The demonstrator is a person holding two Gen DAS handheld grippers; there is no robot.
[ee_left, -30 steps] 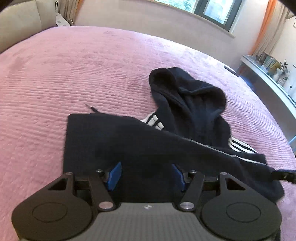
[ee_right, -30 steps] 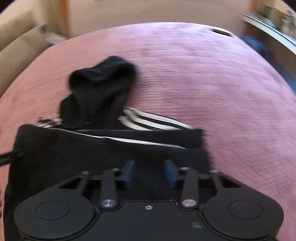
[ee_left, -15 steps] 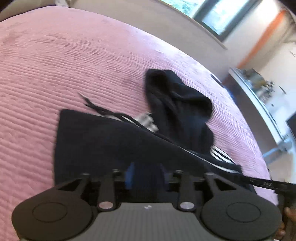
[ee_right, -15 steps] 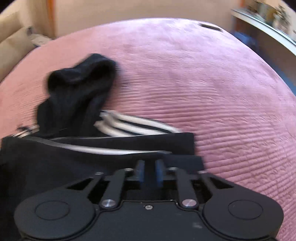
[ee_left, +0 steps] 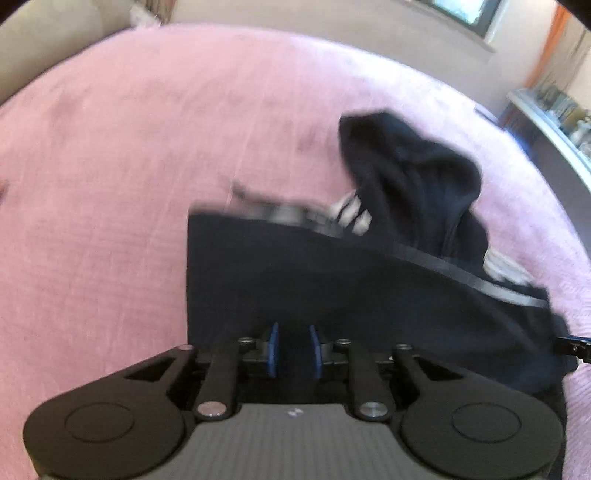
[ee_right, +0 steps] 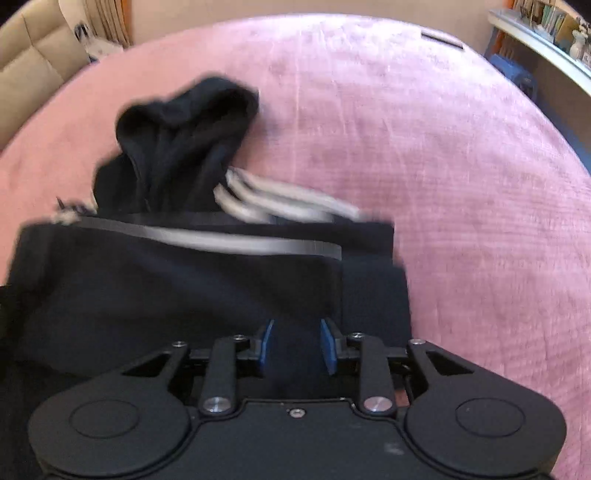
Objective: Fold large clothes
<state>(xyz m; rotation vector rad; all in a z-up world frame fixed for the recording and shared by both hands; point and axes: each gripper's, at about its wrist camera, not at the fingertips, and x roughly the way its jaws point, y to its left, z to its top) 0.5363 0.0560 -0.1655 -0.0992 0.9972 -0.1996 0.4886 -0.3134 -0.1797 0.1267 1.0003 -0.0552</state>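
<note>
A black hooded jacket [ee_left: 332, 280] with white sleeve stripes lies partly folded on the pink bed; its hood [ee_left: 410, 166] is bunched at the far side. My left gripper [ee_left: 293, 350] is shut on the jacket's near edge, blue pads narrowly apart with cloth between them. In the right wrist view the same jacket [ee_right: 184, 288] fills the lower left, hood [ee_right: 184, 122] beyond it. My right gripper [ee_right: 295, 347] grips the near edge close to the jacket's right corner, with cloth between the pads. The right gripper's tip [ee_left: 572, 345] shows at the left view's right edge.
The pink ribbed bedspread [ee_left: 129, 147] stretches all round the jacket. A beige headboard [ee_right: 33, 62] stands at the far left. A shelf with books and small items [ee_right: 546, 26] runs along the right. A dark flat object [ee_right: 441, 40] lies on the bed's far edge.
Both grippers went from open to closed on the jacket's near edge. The right gripper's pads now stand a little wider than half a second ago. Both views shifted and blurred with motion.
</note>
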